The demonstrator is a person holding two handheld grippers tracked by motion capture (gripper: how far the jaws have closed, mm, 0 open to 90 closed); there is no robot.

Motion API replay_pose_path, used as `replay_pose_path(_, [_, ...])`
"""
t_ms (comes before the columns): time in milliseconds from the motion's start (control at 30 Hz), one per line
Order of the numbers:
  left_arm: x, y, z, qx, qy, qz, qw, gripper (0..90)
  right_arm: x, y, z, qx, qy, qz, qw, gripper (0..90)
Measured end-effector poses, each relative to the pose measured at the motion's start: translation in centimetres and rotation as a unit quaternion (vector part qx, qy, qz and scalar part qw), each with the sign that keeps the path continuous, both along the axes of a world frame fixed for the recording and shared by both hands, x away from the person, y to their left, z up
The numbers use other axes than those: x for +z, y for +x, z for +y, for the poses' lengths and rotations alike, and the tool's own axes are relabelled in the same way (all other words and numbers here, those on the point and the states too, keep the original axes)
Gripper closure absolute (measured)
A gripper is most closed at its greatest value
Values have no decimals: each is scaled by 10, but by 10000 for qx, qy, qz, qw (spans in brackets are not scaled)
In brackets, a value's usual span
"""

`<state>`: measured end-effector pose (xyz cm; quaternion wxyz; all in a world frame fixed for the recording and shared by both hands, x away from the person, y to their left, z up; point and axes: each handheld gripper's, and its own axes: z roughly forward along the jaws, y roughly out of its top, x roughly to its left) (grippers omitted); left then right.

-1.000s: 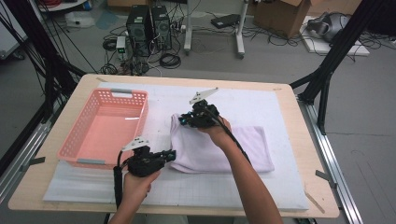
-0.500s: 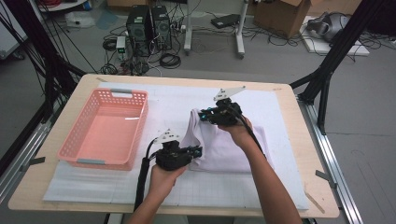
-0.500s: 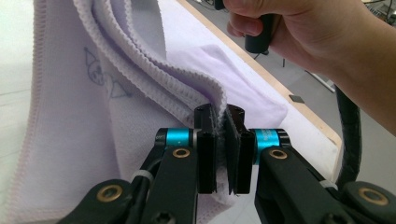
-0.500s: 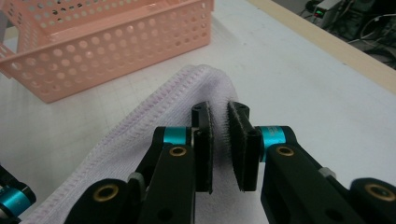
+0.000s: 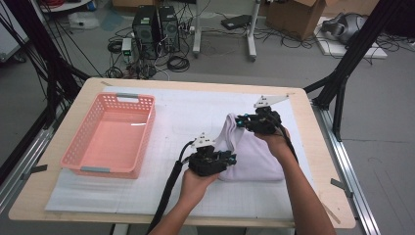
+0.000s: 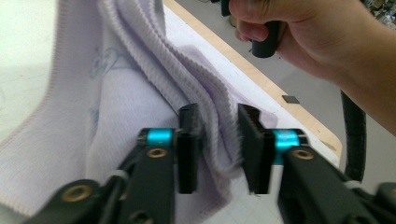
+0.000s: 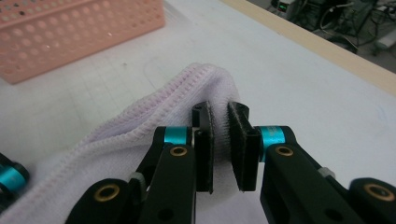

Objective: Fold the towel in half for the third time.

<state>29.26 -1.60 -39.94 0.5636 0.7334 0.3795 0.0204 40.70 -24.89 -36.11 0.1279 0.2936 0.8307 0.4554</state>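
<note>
A: High view: lilac towel [image 5: 249, 154] on desk [image 5: 195, 105], doubled over, fold unfinished.

B: Left gripper view: left claw [image 6: 218, 144], jaws just opening, edge loose between. Right gripper view: right claw [image 7: 220, 140] pinches towel corner.

Bright even light, soft shadows, close views slightly blurred.

A pale lilac towel [image 5: 254, 156] with ribbed edging is lying folded on the table. Its layered edge is sitting between the left gripper [image 6: 219, 149] pads, while the right gripper [image 7: 219, 140] is lifting one corner.
</note>
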Motion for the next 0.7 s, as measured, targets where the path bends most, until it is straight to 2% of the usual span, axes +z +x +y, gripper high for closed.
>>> replay_pose_path(100, [1, -1, 2, 14, 50, -85, 9999, 535, -8, 1, -17, -178, 13, 76, 9998, 814])
replay_pose_path(233, [5, -4, 12, 98, 97, -308, 9994, 464, -17, 3, -36, -375, -45, 124, 9992, 815])
replay_pose_path(333, [4, -5, 23, 191, 168, -369, 9990, 452, -21, 4, -45, -417, -334, 8, 9986, 815])
replay_pose_path(433, [-1, -4, 34, 277, 229, -363, 9987, 443, -25, 4, -52, -569, -653, -107, 9962, 813])
replay_pose_path(533, [-9, -4, 44, 358, 277, -344, 9984, 438, -30, 3, -59, -713, -724, -140, 9947, 803])
replay_pose_path(633, [-16, -5, 54, 409, 370, -386, 9977, 420, -36, 1, -67, -977, -794, 2, 9921, 752])
replay_pose_path(700, [-20, -6, 62, 408, 358, -414, 9977, 416, -38, -4, -73, -1183, -728, 56, 9903, 657])
